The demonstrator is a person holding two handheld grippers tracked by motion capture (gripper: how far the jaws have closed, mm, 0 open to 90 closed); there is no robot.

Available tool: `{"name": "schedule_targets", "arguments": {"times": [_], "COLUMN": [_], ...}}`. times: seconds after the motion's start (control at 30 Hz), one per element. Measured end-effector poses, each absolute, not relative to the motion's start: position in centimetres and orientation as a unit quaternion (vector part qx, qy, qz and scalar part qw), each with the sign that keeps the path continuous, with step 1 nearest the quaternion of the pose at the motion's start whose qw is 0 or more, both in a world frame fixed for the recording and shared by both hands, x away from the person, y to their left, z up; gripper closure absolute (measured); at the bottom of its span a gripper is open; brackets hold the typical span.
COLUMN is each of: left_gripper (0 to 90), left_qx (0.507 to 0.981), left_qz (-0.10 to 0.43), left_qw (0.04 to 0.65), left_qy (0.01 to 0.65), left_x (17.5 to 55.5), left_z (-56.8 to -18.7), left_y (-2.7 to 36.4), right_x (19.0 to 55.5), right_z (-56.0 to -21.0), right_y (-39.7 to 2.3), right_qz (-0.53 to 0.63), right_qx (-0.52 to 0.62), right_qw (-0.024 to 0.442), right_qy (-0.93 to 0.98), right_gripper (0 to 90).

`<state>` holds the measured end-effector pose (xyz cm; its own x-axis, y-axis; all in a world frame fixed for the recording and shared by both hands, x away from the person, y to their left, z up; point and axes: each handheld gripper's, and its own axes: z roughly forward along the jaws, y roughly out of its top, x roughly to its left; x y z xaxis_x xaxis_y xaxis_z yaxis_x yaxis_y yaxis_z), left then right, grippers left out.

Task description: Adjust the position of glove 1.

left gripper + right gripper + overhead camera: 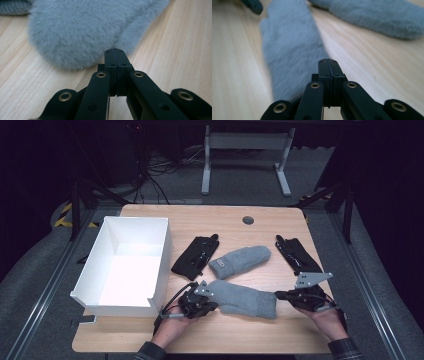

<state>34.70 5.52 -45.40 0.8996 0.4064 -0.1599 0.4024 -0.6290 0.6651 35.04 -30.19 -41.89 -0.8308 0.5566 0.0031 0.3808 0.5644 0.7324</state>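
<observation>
The near grey mitten is flanked by both grippers on the wooden table. The left gripper is clenched on nothing at its rounded end; the right gripper, equally clenched and empty, is held at its cuff. Beyond the mitten a second grey mitten is laid, with a white box left of it.

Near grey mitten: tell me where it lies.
In the high view the near grey mitten lies at the table's front, between the left gripper and the right gripper, just before the other grey mitten.
</observation>
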Motion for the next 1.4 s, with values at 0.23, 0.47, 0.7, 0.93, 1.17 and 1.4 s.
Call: {"name": "schedule_targets", "arguments": {"times": [0.23,0.47,0.7,0.93,1.17,1.4], "left_gripper": [90.0,90.0,90.0,90.0,90.0,90.0], "left_qx": [0.906,0.909,0.909,0.908,0.909,0.907], "left_qz": [-0.005,-0.004,-0.003,-0.003,-0.003,-0.001], "left_qw": [0.365,0.362,0.358,0.361,0.363,0.366], "left_qy": [0.214,0.209,0.211,0.211,0.206,0.207], "left_x": [34.4,34.2,34.3,34.2,34.4,35.1], "left_z": [-45.7,-45.8,-46.0,-46.0,-46.0,-45.8], "left_y": [4.6,3.8,3.5,2.9,1.9,1.1], "right_x": [38.5,39.9,39.2,37.4,36.1,35.1], "right_z": [-42.7,-43.9,-44.2,-44.3,-44.4,-44.4], "right_y": [-27.0,-24.3,-24.5,-25.0,-25.5,-25.6], "right_qz": [0.375,0.350,0.342,0.338,0.331,0.328], "right_qx": [0.255,0.234,0.224,0.212,0.199,0.189], "right_qw": [0.098,0.078,0.053,0.028,0.017,0.006], "right_qy": [0.886,0.904,0.911,0.917,0.922,0.925], "right_gripper": [90.0,90.0,90.0,90.0,90.0,90.0]}}
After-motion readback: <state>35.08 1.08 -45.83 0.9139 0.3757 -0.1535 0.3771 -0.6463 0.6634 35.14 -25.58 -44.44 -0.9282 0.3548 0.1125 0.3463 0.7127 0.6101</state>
